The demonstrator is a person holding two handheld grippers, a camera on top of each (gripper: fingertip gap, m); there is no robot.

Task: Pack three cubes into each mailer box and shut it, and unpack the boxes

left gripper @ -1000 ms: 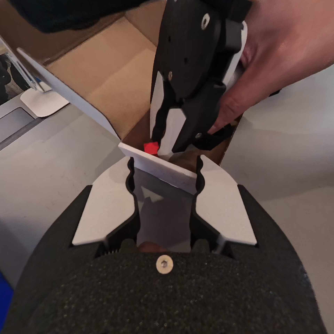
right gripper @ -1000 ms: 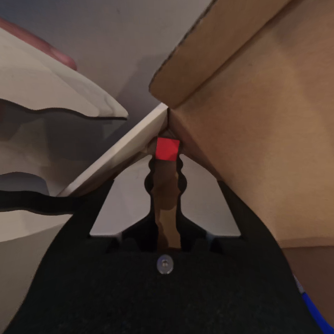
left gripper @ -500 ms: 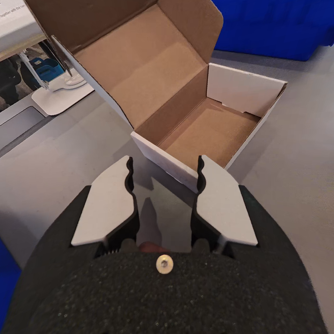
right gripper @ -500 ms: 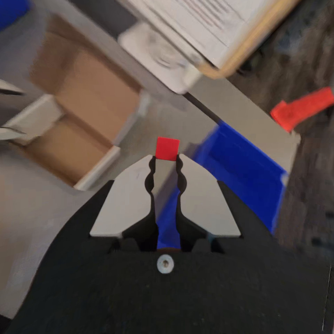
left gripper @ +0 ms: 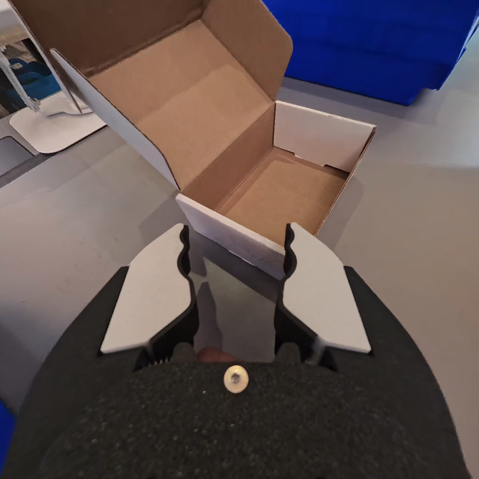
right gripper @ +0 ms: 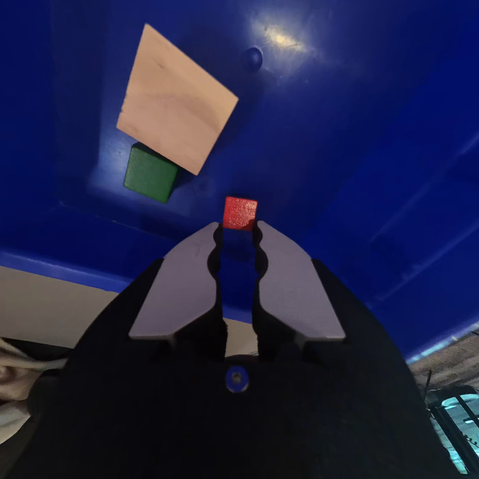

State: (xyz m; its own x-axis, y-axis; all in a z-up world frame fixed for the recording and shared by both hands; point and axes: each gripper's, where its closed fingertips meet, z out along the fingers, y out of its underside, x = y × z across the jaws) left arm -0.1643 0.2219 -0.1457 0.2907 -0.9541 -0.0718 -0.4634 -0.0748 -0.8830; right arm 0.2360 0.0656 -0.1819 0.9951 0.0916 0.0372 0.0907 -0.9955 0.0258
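Note:
In the left wrist view a white mailer box [left gripper: 228,236] with a brown inside stands open on the grey table, its lid [left gripper: 181,103] raised at the back; no cube shows in it. My left gripper [left gripper: 237,230] is open and empty just in front of the box's near wall. In the right wrist view my right gripper [right gripper: 239,225] is shut on a small red cube [right gripper: 240,213] and holds it over the inside of a blue bin [right gripper: 363,155]. A green cube [right gripper: 150,172] and a larger pale wooden cube [right gripper: 176,101] lie on the bin's floor.
A blue bin [left gripper: 375,44] stands behind the box at the back right. A white stand base [left gripper: 51,129] sits at the back left by the table's edge. In the right wrist view the bin's near rim [right gripper: 51,269] crosses the lower left. My hands' fingertips stand some 45 cm from each other.
My right gripper lifted the red cube out of the mailer box and carried it over into the blue bin. The left gripper stayed open in front of the box.

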